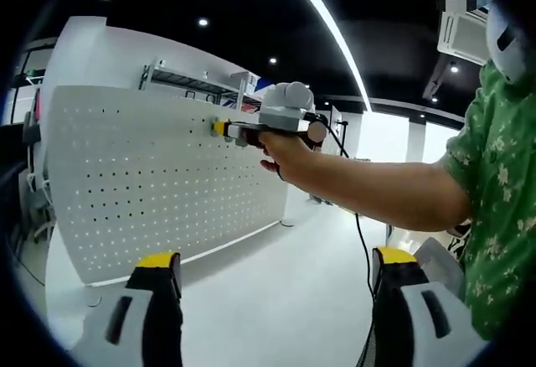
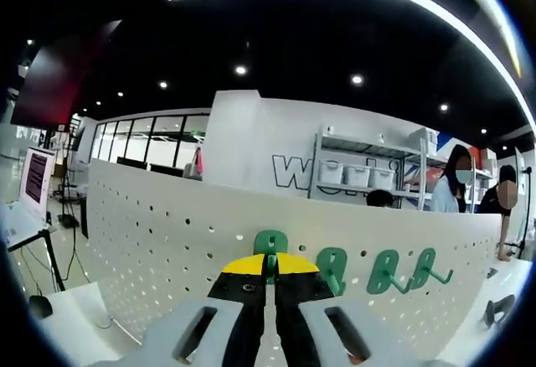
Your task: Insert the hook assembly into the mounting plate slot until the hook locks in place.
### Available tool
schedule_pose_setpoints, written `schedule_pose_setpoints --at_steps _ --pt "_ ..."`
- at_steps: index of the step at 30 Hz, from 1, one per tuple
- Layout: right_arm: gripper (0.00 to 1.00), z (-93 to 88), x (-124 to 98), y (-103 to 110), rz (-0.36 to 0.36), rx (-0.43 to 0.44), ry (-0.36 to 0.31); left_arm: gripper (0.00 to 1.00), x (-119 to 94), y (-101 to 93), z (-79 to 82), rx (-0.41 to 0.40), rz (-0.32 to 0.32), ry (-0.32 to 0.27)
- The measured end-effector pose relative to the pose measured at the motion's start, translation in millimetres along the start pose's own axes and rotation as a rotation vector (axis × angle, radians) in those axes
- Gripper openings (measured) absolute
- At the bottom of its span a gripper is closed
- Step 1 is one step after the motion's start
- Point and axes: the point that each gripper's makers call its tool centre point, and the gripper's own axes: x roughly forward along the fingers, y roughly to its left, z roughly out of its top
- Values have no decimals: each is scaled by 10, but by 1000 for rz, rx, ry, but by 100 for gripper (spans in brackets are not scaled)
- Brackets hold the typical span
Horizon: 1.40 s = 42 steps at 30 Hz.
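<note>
While the right tongs (image 2: 270,268) are pinching a green hook (image 2: 270,245) tight against the white pegboard (image 2: 167,241), three more green hooks (image 2: 381,271) are hanging just to its right. Left tongs (image 1: 276,271) are sitting wide open over the white table (image 1: 276,300), holding nothing.

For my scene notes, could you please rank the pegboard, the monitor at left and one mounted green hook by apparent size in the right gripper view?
1. White pegboard, by far the largest.
2. Monitor.
3. Mounted green hook, smallest.
The monitor stands farther back, so its real size is unsure.
</note>
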Motion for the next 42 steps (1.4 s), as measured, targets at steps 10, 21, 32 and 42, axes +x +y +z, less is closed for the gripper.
schedule_pose_setpoints --at_steps 10,21,32,42 --pt "1 -36 23 -2 -4 3 3 95 6 23 -6 -3 -5 3" --pt "1 -43 29 1 -9 41 3 94 9 20 -15 -3 -11 5" --pt "1 -47 21 -14 -27 149 0 93 -10 21 -37 -7 -15 7" --pt "1 -49 26 7 -32 149 -3 93 -4 17 -49 -12 -32 10"
